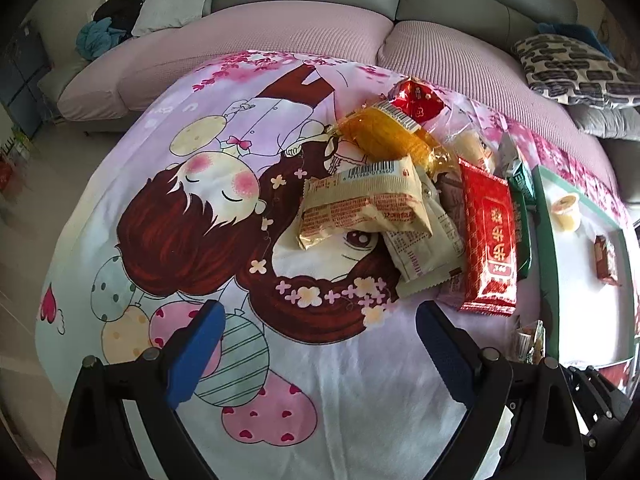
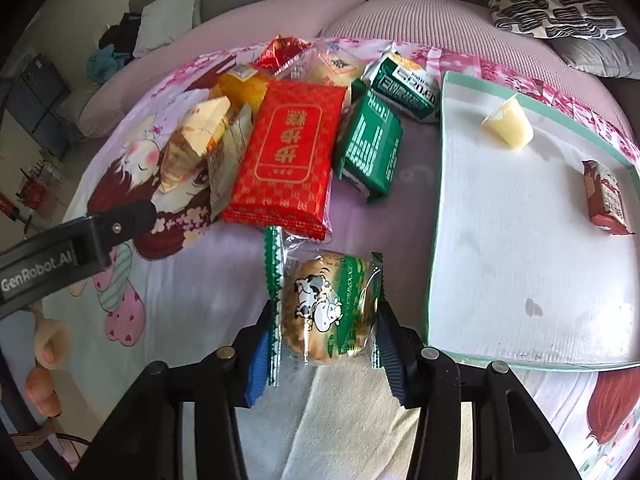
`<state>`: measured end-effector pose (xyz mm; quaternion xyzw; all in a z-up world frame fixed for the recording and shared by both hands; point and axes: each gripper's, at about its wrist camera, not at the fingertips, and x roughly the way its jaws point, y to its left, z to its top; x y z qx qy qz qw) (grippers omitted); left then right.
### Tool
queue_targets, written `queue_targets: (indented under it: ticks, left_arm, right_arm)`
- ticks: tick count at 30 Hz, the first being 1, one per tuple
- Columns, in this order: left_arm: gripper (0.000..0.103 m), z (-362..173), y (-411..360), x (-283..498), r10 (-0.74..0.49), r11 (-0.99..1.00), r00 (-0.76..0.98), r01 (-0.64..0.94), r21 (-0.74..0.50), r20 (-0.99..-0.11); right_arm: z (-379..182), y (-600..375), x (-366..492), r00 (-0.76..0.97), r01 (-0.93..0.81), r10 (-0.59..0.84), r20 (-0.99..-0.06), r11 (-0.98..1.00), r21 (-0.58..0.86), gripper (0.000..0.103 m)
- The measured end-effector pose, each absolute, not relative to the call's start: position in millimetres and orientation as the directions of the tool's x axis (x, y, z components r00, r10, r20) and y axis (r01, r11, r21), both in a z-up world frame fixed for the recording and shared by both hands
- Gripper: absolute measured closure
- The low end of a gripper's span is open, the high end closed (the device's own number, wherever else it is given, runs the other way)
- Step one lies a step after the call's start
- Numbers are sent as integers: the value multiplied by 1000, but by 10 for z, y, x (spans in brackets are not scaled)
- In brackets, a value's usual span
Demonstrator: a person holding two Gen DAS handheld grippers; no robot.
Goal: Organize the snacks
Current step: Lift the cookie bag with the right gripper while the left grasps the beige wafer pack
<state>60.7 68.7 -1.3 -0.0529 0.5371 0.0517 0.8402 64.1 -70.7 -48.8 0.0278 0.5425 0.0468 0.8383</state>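
A pile of snack packets lies on a cartoon-print cloth (image 1: 200, 208): a red packet (image 1: 490, 240) (image 2: 286, 152), a beige packet (image 1: 362, 204), a yellow packet (image 1: 396, 136), green packets (image 2: 370, 146). My right gripper (image 2: 324, 340) is shut on a cow-print biscuit packet (image 2: 326, 304), held just left of a white tray (image 2: 500, 264). The tray also shows in the left wrist view (image 1: 580, 292) and holds a jelly cup (image 2: 508, 124) and a small brown packet (image 2: 606, 200). My left gripper (image 1: 320, 340) is open and empty, over the cloth in front of the pile.
A pink-covered sofa (image 1: 248, 40) runs behind the cloth, with a patterned cushion (image 1: 572, 68) at the right and clothes (image 1: 108, 28) at the left. The left gripper's body (image 2: 60, 256) reaches in at the left of the right wrist view.
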Motion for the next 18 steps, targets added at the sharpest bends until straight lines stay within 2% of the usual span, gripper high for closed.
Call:
queue_targets:
  ticks: [11,18]
  left_arm:
    - [7,47,796,908,-92,958,459,-202,-205,-883]
    - [7,-67,869,1278,-120,935,453,-249,-254,-883]
  right_arm:
    - [-234,-763,671,483,-48,126,-866,992,118,55]
    - [-37,-910,816,538,-31,134,-832,990,140,55]
